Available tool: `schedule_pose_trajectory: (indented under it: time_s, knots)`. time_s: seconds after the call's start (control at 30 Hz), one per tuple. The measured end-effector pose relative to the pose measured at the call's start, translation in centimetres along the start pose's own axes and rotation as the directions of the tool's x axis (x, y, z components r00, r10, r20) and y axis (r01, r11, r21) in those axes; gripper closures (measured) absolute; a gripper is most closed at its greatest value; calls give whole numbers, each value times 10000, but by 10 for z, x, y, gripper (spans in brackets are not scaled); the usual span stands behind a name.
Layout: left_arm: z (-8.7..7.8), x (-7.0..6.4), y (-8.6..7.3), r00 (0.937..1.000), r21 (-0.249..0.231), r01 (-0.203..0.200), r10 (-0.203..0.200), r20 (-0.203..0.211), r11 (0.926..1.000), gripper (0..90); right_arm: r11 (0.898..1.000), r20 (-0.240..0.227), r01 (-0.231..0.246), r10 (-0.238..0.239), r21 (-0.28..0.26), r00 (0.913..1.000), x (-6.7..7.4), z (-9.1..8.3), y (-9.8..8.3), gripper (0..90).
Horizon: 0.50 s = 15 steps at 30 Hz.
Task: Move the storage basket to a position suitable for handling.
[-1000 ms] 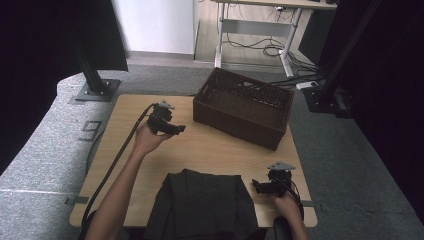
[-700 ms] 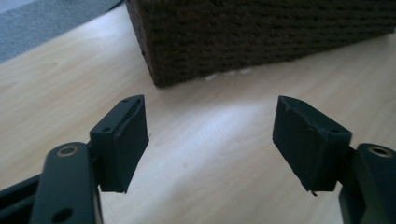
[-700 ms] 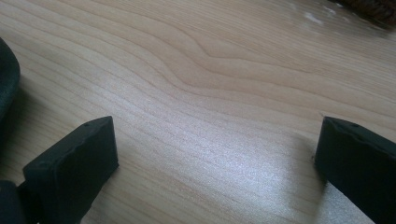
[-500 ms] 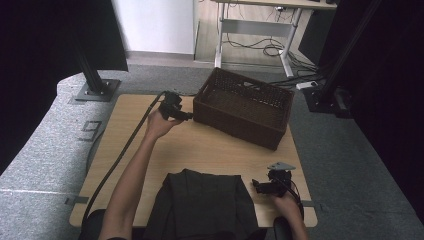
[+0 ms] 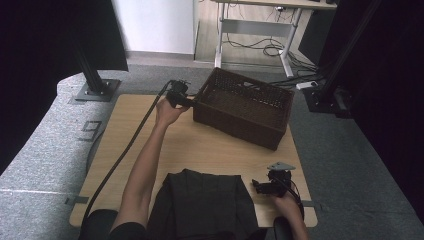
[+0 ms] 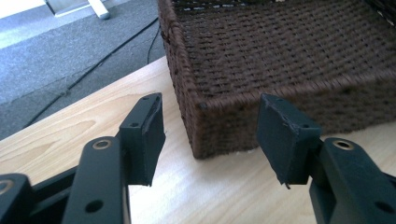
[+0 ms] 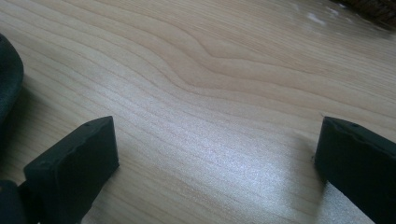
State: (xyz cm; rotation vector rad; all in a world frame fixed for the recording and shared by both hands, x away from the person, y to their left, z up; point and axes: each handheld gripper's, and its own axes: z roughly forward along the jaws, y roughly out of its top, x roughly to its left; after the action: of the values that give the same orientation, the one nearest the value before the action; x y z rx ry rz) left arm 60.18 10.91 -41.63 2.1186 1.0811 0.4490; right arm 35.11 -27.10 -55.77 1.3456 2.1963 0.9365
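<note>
Dark brown wicker, the basket (image 5: 243,107) sits at the far side of the desk (image 5: 135,130); it looks empty, light and fairly stiff. The left gripper (image 6: 210,135) faces its near corner, jaws spread and apart from it. The rim wall beside that corner seems the surest hold. The right gripper (image 7: 215,158) rests open beside dark cloth (image 5: 202,205).

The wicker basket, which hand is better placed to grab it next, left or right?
Left, most likely. The left gripper is open right at the wicker basket, its jaws framing the near corner. The right gripper sits open over bare table near the front edge.
</note>
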Motion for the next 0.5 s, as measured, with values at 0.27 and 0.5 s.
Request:
schedule_pose_trajectory:
  time_s: [0.27, 0.5]
  knots:
    - [18, 4, 9, 9992, -114, 271, -274, -274, 9996, 470, 10000, -31, 19, -19, -3, 10000, 0, 0, 0, 0]
    - [30, 5, 8, 9980, 20, 334, -332, -542, 9994, 532, 10000, -78, 57, -57, -3, 10000, 1, 0, 0, 0]
